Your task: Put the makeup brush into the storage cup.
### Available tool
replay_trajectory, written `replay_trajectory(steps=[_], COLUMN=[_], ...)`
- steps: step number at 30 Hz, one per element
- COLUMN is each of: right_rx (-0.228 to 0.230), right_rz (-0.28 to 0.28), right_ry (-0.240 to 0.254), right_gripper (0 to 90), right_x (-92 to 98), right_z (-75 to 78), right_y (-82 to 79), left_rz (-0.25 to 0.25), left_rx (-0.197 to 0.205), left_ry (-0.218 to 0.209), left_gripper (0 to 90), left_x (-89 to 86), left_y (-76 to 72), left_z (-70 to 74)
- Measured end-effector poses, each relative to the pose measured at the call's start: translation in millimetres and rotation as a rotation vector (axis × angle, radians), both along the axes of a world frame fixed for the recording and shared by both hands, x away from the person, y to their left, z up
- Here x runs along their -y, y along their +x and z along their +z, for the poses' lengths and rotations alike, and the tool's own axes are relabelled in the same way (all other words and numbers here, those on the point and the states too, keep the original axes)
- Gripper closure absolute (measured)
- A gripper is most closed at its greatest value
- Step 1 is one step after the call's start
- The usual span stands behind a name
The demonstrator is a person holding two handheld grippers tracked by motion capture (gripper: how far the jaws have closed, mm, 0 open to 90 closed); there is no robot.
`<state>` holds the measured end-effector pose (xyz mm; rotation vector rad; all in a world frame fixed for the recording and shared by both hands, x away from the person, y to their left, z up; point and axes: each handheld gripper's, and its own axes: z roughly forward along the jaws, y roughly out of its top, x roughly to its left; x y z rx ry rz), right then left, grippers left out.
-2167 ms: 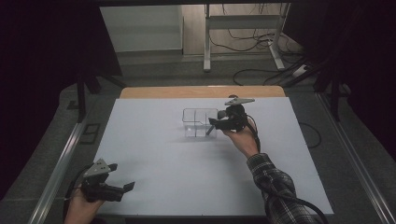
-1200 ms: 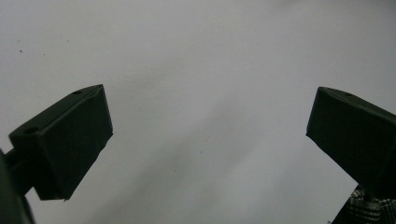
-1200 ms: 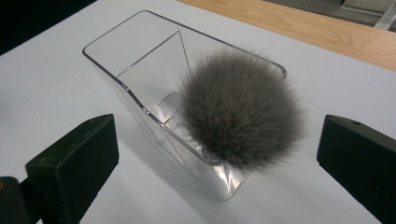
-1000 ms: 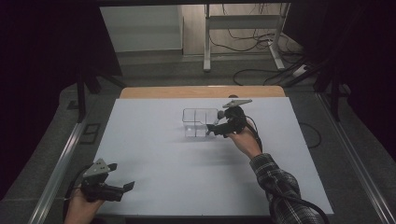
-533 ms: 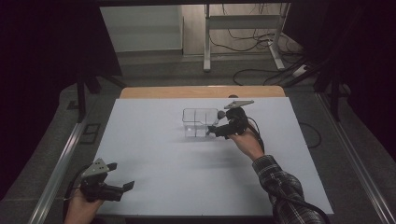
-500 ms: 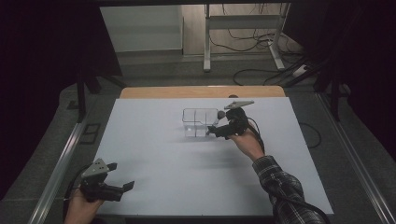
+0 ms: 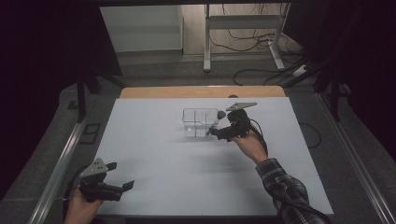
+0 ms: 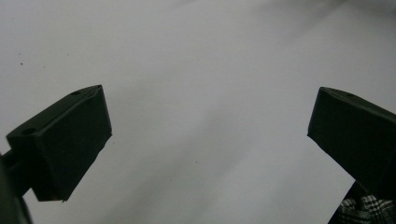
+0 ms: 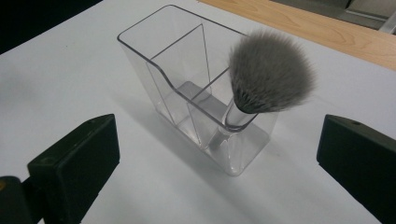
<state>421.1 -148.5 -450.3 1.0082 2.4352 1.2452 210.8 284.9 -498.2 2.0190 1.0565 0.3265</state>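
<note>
Right gripper [image 7: 215, 132] has backed off a bit toward 5 o'clock since 2.2 s ago; it was right against the organizer's [image 7: 200, 122] side, now it sits just beside it, no contact. Left gripper [image 7: 122, 182] hasn't moved

Right gripper view: jaws wide apart, nothing between them, both clear of the organizer [image 9: 196, 93]. Brush [image 9: 261, 84] stands in the front compartment nearest the gripper, handle down, bristles up, tilted a little, ferrule leaning on the front wall's rim. Other compartments look empty. Organizer is clear plastic, upright on the white table [image 9: 60, 84]

High view: organizer sits near table centre, slightly toward 12 o'clock. Brush head [image 7: 221, 114] pokes out at its 3 o'clock end. Right hand [image 7: 247, 142] comes in from 5 o'clock, plaid sleeve [image 7: 285, 186] behind it

Left gripper parked at the table's 7 o'clock corner, well apart from the organizer, held in the left hand [image 7: 80, 207]. Left gripper view: jaws spread [image 8: 210, 140], only bare table [image 8: 201, 65] between them, a bit of plaid at the 5 o'clock corner
</note>
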Motion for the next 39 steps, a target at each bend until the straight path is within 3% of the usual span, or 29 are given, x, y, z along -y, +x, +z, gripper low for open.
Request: replay_trajectory(steps=[18, 26, 39], right_rx=[0.011, 0.023, 0.022], right_rz=[0.023, 0.031, 0.032], right_ry=[0.018, -0.018, -0.026], right_gripper=[0.0, 0.0, 0.0], right_x=[6.4, 9.0, 19.3], right_z=[8.8, 8.2, 1.3], right_y=[-17.2, -24.4, -34.8], left_rz=[-0.003, -0.006, -0.017], left_rx=[0.001, 0.001, 0.005], left_ry=[0.005, 0.004, 0.013], left_gripper=[0.0, 0.0, 0.0], left_x=[1.2, 1.7, 3.2], left_y=[-0.4, -0.4, -0.7], left_z=[0.2, 0.0, -0.2])
